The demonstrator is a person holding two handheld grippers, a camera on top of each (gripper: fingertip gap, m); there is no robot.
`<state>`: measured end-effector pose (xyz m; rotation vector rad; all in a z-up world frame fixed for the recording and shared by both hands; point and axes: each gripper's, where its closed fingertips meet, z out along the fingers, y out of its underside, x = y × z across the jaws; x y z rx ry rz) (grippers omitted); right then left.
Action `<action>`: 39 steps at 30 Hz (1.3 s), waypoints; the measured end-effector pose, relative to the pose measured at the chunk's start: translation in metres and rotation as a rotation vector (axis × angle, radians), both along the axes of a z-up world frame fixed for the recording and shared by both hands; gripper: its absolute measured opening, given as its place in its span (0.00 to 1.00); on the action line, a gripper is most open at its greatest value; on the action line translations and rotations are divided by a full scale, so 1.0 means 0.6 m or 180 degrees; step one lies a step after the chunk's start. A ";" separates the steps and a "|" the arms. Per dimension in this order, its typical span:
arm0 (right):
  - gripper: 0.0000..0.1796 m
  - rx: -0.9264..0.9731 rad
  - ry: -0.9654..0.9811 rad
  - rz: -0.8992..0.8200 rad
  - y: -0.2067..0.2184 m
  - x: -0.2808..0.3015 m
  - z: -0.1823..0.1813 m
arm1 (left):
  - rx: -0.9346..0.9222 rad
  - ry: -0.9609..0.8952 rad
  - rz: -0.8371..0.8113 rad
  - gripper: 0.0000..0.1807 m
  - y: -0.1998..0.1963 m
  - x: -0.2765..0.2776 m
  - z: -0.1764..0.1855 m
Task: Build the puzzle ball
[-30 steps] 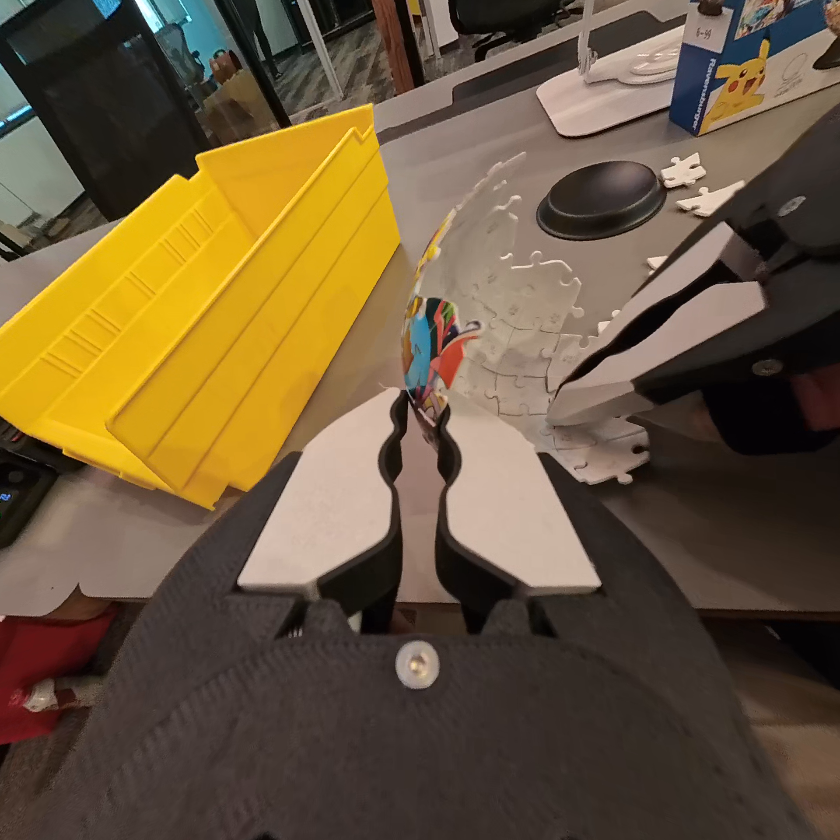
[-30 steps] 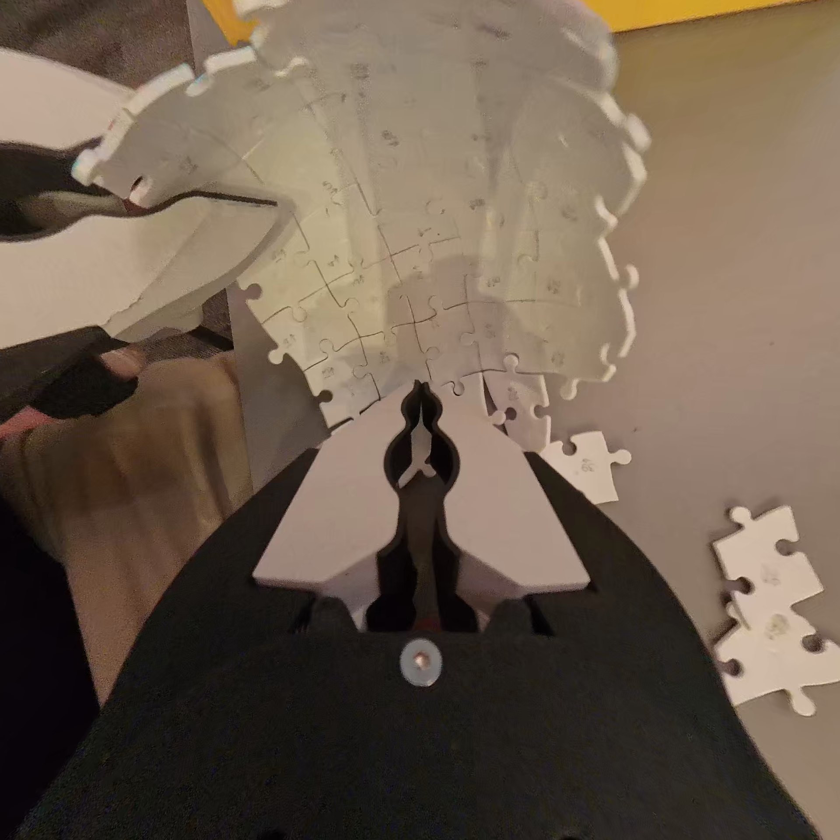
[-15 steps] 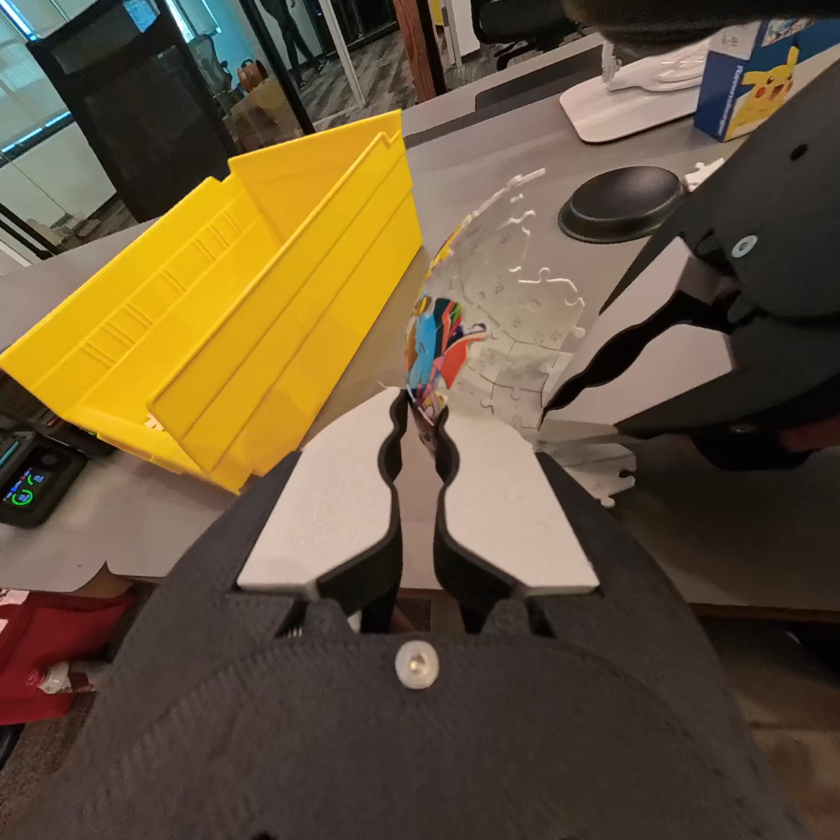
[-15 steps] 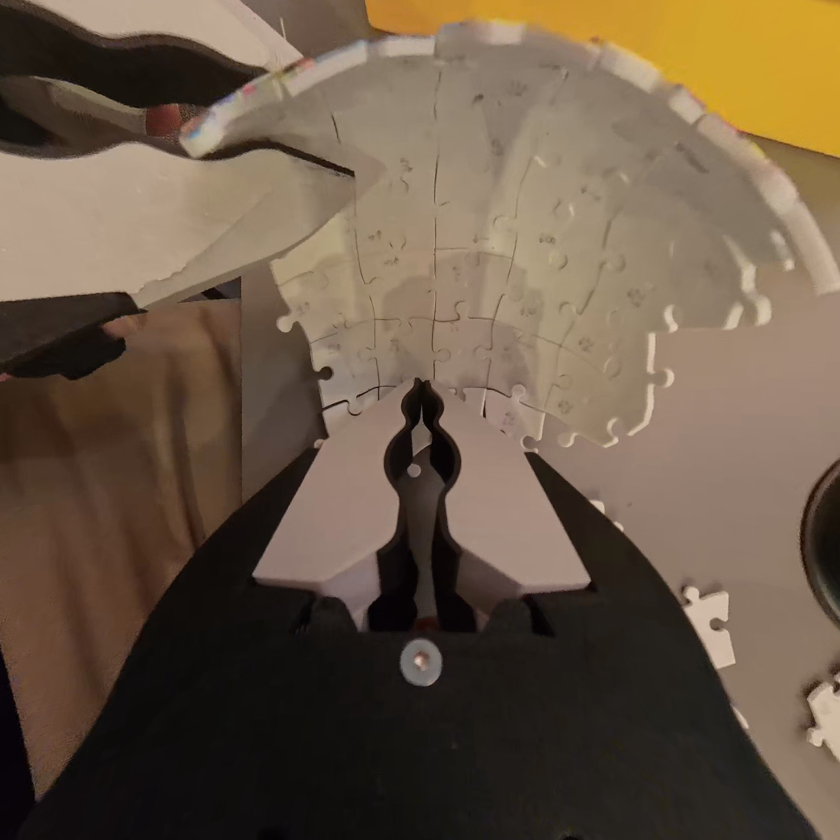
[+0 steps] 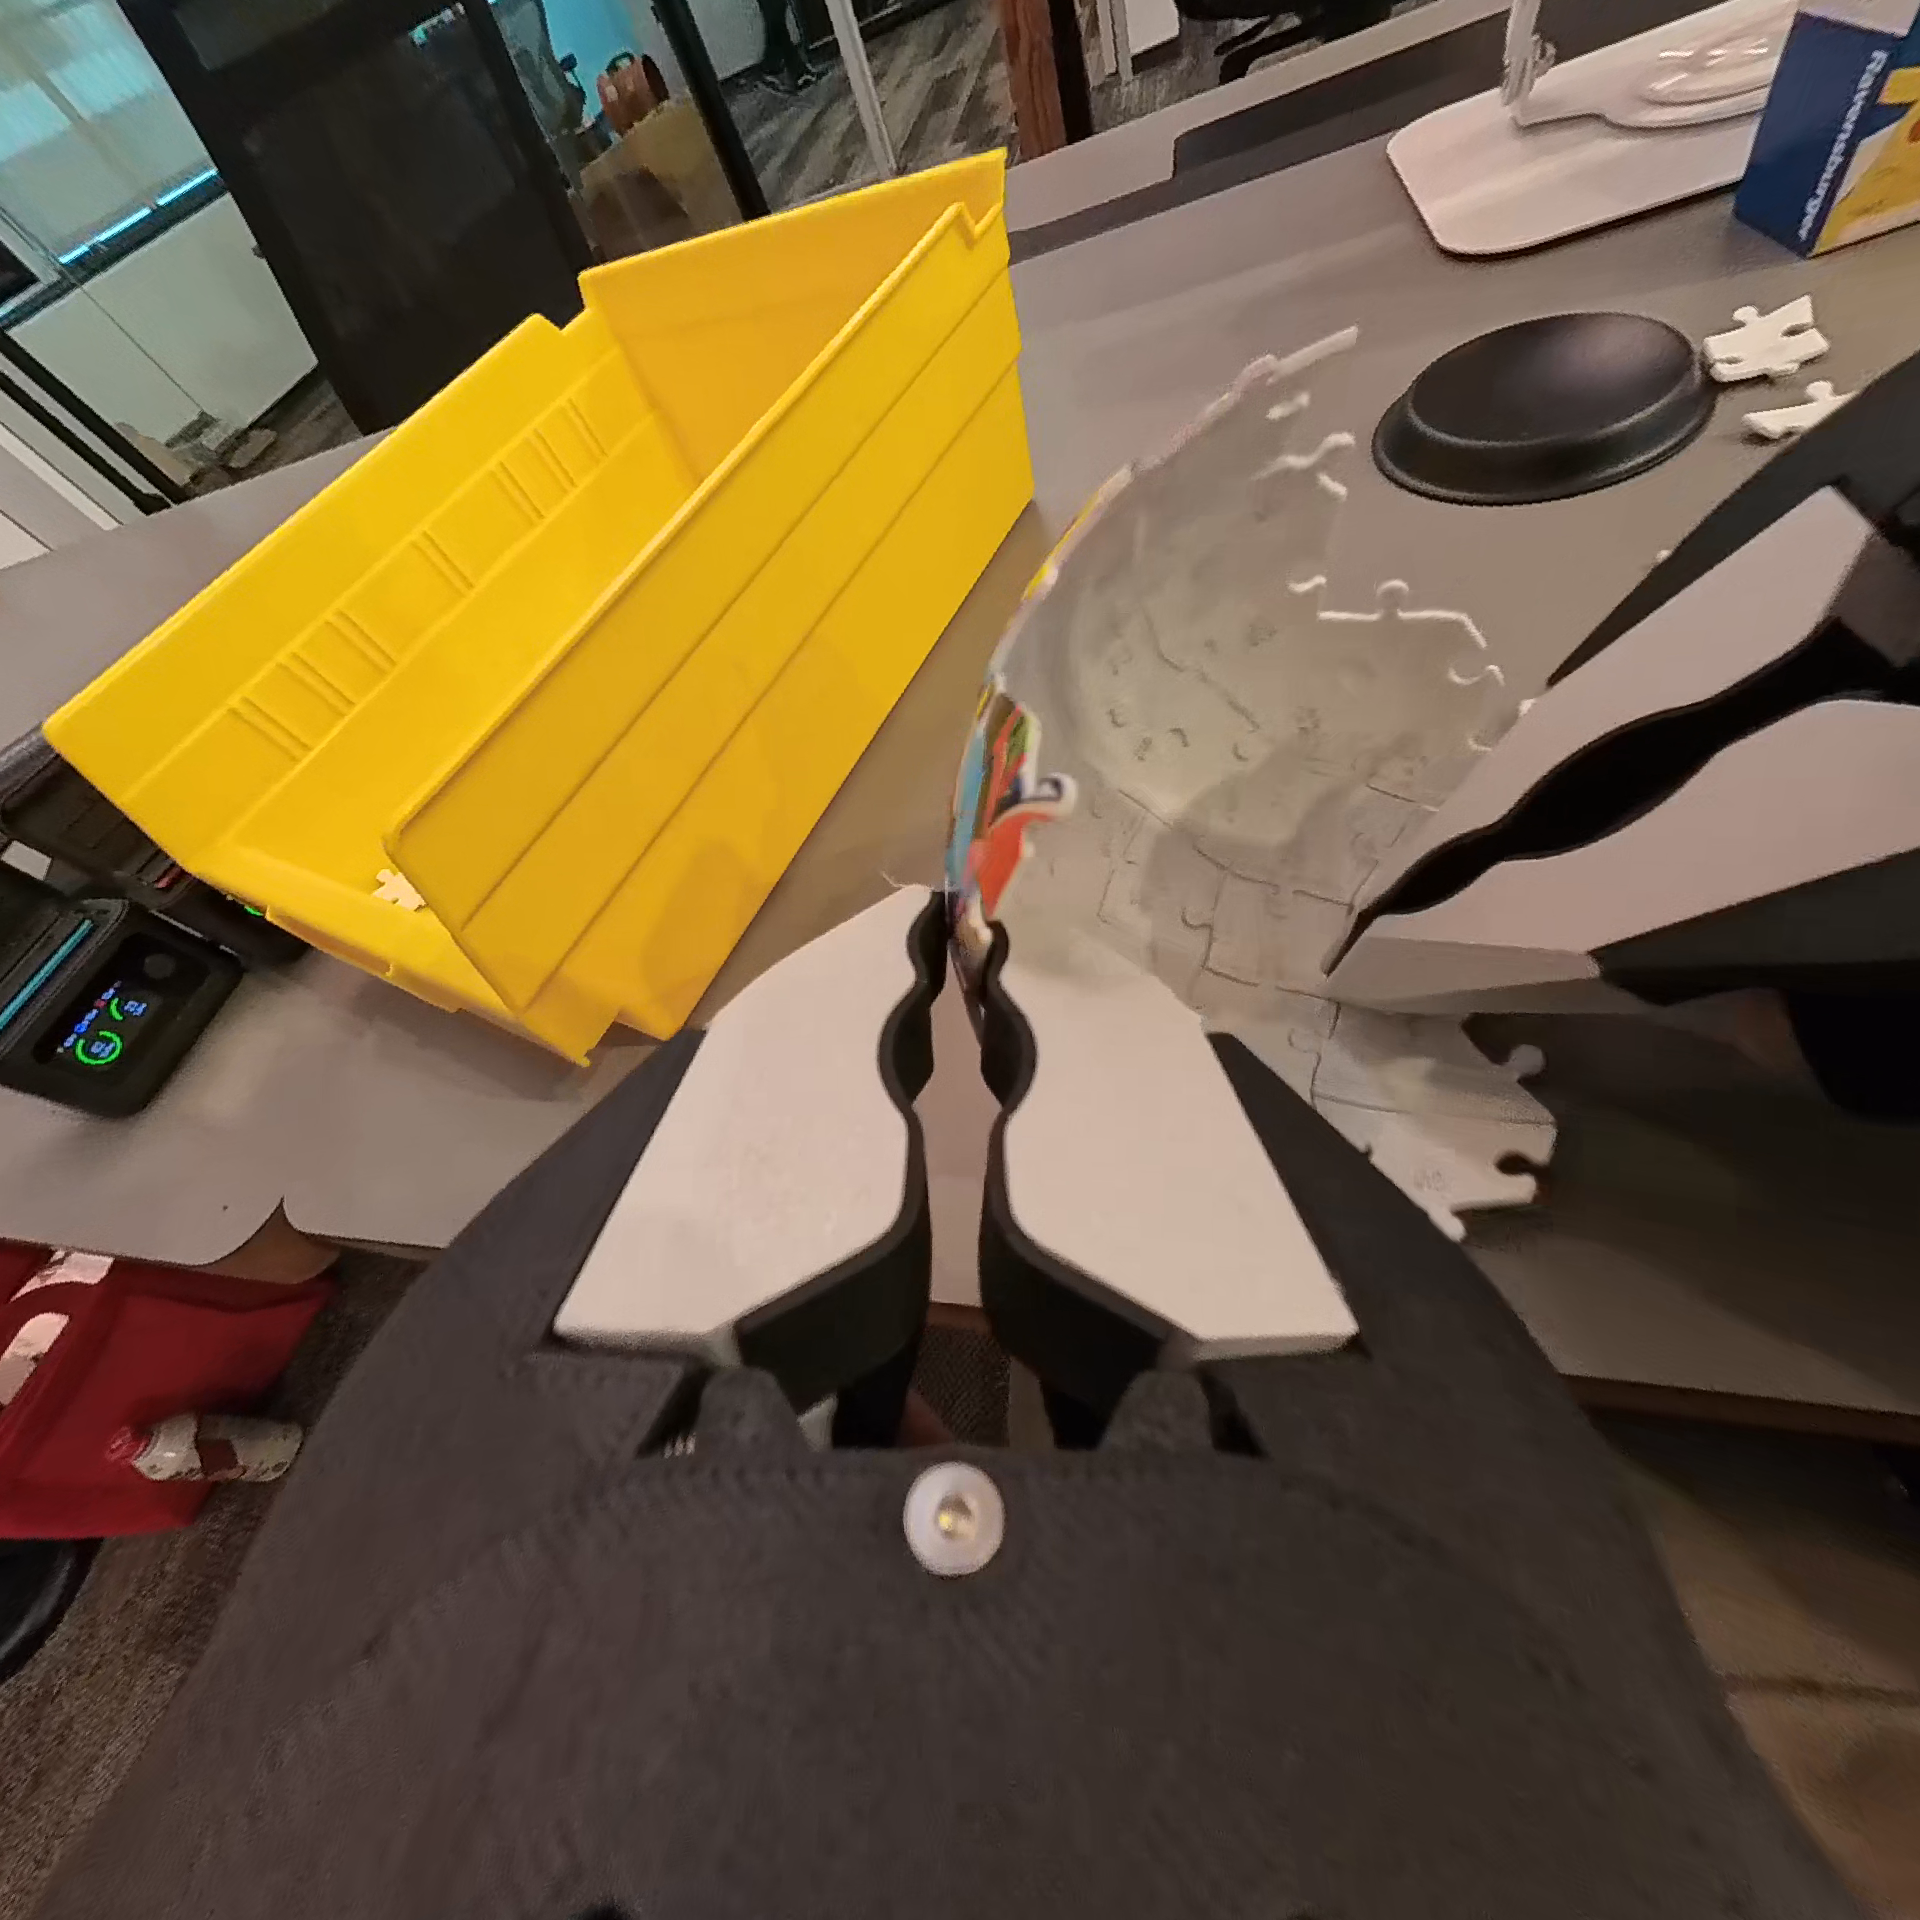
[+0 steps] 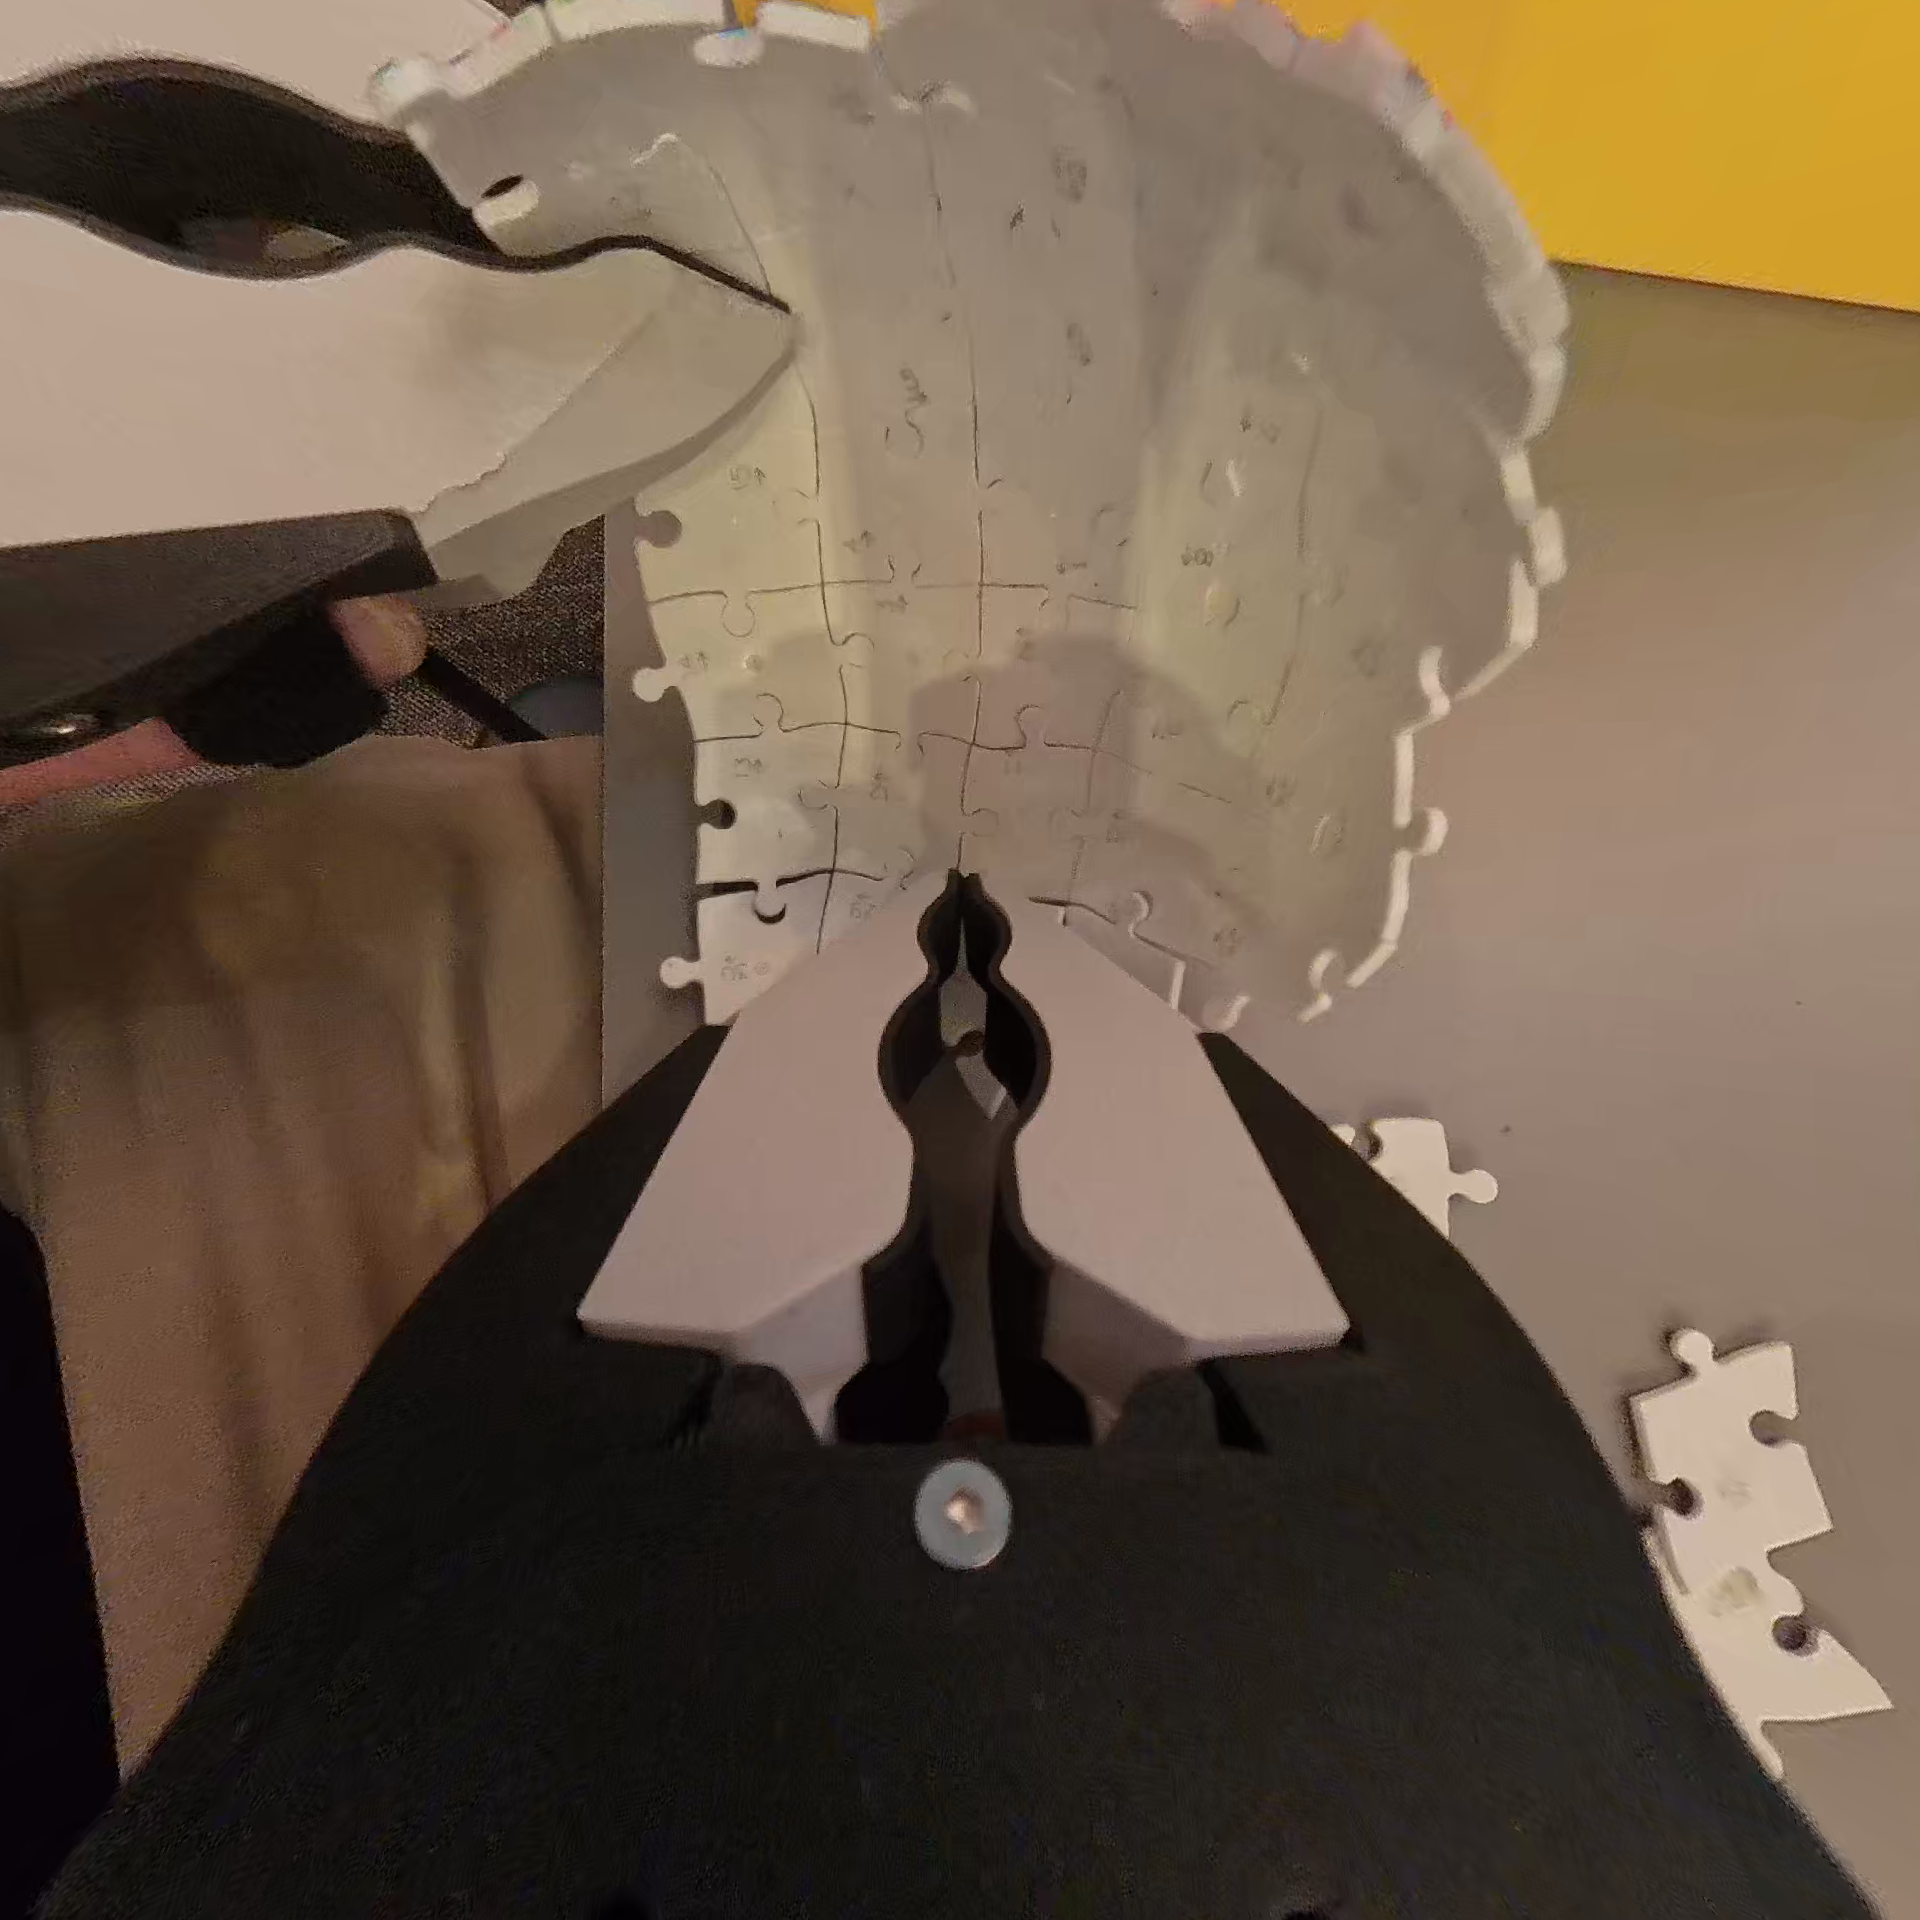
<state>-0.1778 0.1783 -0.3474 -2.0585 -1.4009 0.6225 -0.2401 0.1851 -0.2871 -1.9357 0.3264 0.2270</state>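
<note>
The partly built puzzle ball (image 5: 1226,727) is a curved shell of joined pieces, white inside and coloured outside, held upright over the grey table (image 5: 1195,343). My left gripper (image 5: 966,925) is shut on the shell's near coloured edge. My right gripper (image 5: 1351,940) comes in from the right and is shut on the shell's lower edge. In the right wrist view the shell's white inside (image 6: 1091,468) fills the top, my right gripper (image 6: 961,883) pinches its bottom edge, and the left gripper (image 6: 769,301) holds its upper left edge.
A yellow bin (image 5: 623,623) lies tilted to the left of the shell. A black dome stand (image 5: 1548,405), loose white pieces (image 5: 1761,338), a blue box (image 5: 1839,114) and a white lamp base (image 5: 1558,177) lie behind. More loose pieces (image 6: 1735,1496) lie right. A small screen device (image 5: 104,997) sits far left. The grippers' ends are close to 9 centimeters from one another.
Both grippers stay shut on the shell. The shell has turned and tilted between them, and the right gripper has shifted along with it. The yellow bin now shows in the right wrist view.
</note>
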 end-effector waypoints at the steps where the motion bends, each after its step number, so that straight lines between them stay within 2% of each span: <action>1: 0.00 0.0001 0.0008 -0.0003 -0.002 0.000 0.001 | -0.0006 -0.0013 0.0000 0.02 0.001 -0.001 0.000; 8: 0.00 0.0018 0.0123 -0.0103 -0.009 0.015 0.016 | 0.0026 -0.0019 0.0080 0.01 0.004 -0.015 0.004; 25: 0.00 0.0211 0.0066 0.0062 -0.016 0.000 -0.001 | 0.0076 0.0131 -0.0064 0.02 0.003 -0.002 0.010; 32: 0.00 0.0362 0.0125 0.0167 -0.030 -0.001 0.030 | 0.0058 0.0127 -0.0056 0.02 0.004 -0.004 0.009; 39: 0.00 0.0277 -0.0061 0.0258 -0.048 0.010 -0.001 | 0.0055 0.0176 -0.0090 0.02 0.005 -0.003 0.010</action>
